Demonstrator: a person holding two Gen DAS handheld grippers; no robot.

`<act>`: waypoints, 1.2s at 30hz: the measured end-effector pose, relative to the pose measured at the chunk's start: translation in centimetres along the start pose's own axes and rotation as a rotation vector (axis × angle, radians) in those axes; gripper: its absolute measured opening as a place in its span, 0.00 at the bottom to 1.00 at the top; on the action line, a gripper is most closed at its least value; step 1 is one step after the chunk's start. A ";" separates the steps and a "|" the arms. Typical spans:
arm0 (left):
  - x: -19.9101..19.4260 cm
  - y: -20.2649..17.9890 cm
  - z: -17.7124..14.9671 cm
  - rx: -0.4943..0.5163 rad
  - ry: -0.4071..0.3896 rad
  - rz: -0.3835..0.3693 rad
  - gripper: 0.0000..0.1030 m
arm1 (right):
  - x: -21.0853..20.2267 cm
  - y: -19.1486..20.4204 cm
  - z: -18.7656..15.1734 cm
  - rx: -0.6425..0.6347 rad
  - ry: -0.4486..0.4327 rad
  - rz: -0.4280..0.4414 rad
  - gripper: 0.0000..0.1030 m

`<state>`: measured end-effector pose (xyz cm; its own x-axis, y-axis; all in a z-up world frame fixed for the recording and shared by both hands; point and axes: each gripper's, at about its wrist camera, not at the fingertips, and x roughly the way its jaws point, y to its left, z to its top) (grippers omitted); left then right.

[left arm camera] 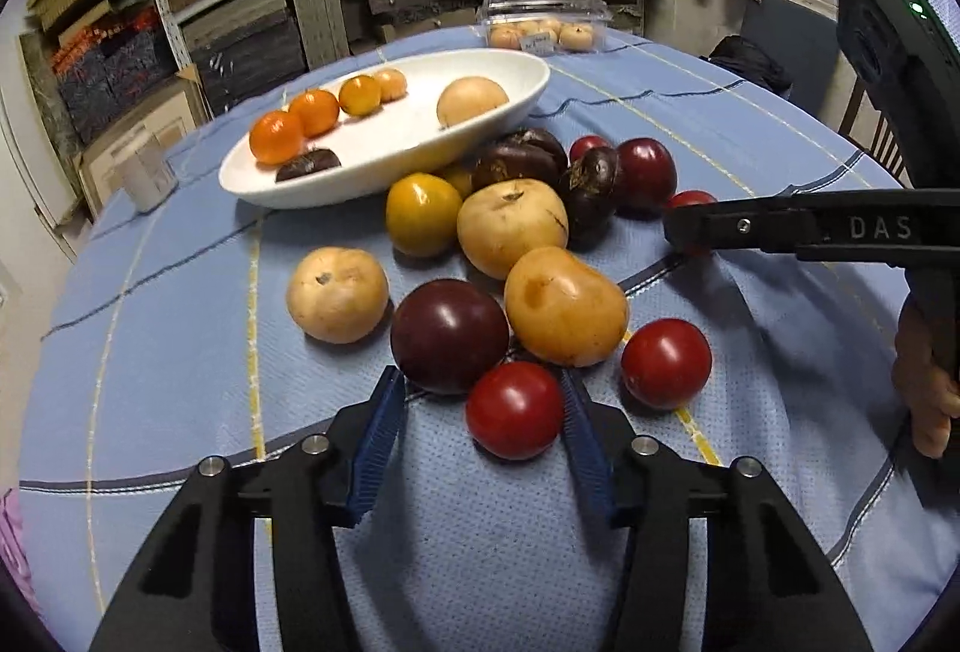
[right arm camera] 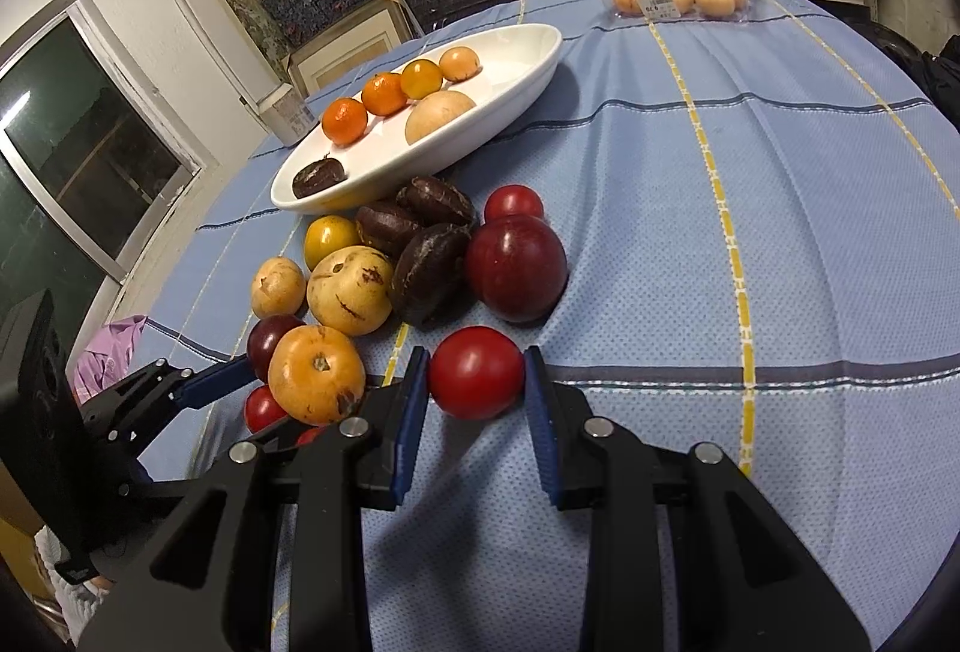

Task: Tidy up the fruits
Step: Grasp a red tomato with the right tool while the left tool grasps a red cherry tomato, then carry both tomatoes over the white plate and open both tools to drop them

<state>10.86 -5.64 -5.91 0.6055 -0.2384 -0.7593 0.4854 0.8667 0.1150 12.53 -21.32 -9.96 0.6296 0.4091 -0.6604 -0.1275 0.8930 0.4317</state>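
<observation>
Shelves of stacked boxes line the wall behind a round bench (left arm camera: 180, 328) under a blue checked cloth, where fruit sorting is partly done. Well beyond both tongs a white dish (left arm camera: 480, 111) already holds small oranges, a pale fruit and one dark piece, while a loose heap of tan, yellow, purple and red fruit lies between the dish and the tongs.

Seen from their own wrist, the right tongs (right arm camera: 477, 400) are clamped on a red fruit (right arm camera: 476, 373), a blue pad pressed to each side, the fruit resting on the cloth at their tips.

Left tongs (left arm camera: 480, 412) have a second red fruit (left arm camera: 515, 410) between their pads; the right-hand pad touches it, but a gap shows at the other side, so these tongs stand apart and have no grip yet. A dark plum (left arm camera: 450, 335) sits just beyond, touching that fruit, close to the free pad.

Judged from this, the step in hand is picking up red fruit with both tongs at once. Next, the left tongs need to shut fully without catching the plum, then both fruits must be lifted clear of the heap and carried forward to the dish.
</observation>
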 end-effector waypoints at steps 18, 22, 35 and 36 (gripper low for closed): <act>-0.2 -0.4 -0.1 -0.013 -0.006 -0.050 0.37 | 0.2 0.0 -0.1 0.000 0.005 -0.004 0.30; -0.4 -0.3 -0.2 -0.019 -0.019 -0.069 0.30 | 0.2 0.1 -0.1 -0.002 0.005 -0.006 0.30; -4.8 2.9 2.5 -0.112 -0.183 0.001 0.30 | -3.6 0.7 1.6 0.006 -0.145 0.081 0.30; -4.9 3.6 3.3 -0.119 -0.187 0.014 0.30 | -4.0 0.9 2.5 0.009 -0.149 0.103 0.30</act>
<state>11.71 -2.76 0.30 0.7235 -0.2939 -0.6247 0.4050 0.9135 0.0393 11.81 -22.60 -5.42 0.7201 0.4656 -0.5145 -0.1909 0.8458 0.4982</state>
